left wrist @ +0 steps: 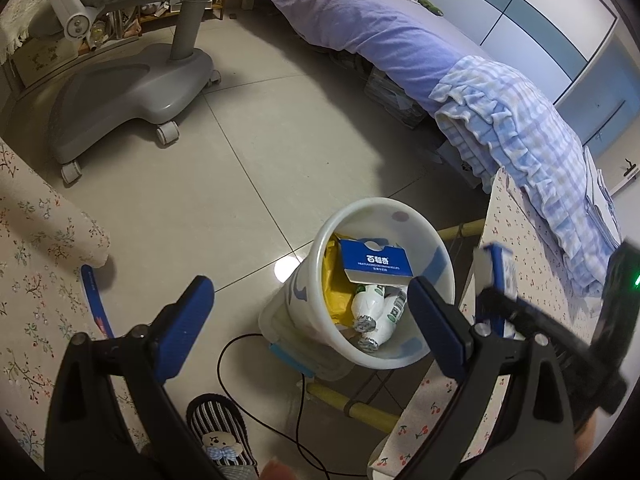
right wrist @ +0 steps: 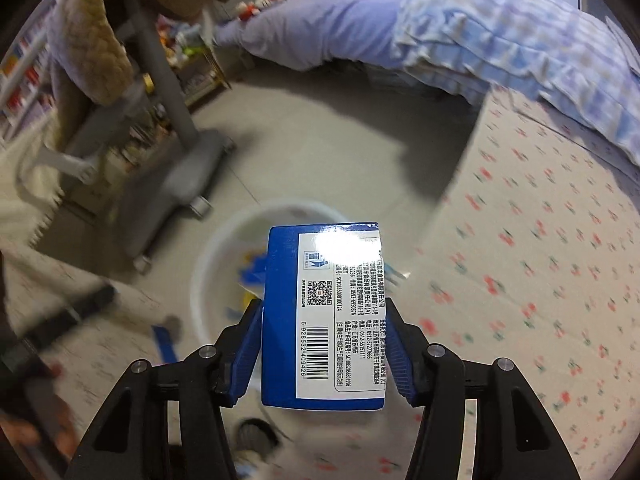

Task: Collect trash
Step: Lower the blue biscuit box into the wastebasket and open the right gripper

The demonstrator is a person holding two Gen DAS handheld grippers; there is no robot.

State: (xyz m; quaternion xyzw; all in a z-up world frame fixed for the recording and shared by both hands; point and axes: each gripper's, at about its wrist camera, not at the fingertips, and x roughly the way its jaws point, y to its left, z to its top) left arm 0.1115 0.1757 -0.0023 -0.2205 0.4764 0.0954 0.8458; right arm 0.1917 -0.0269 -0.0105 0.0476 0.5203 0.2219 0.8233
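Right, my right-wrist view is smeared with motion blur: the white bin behind the box is a pale ring, and its contents are only blue and yellow smudges. Glare wipes out the top of the box's label. The blue snack box sits between the right gripper pads, which press on both long sides, so it is gripped. Its long axis runs from 6 to 12 o'clock, along the fingers, barcode face towards the camera, far end over the bin's rim.

From my left wrist the view is sharp. The left gripper stands open with nothing in it, its right finger covering part of the bin's near rim. Inside the bin I see a blue carton lying across the opening, yellow wrapping and small white bottles. At 3 o'clock the held box is blurred and half hidden behind the right gripper's dark arm, beside a cherry-print cloth. A striped slipper is cut off at 6 o'clock.
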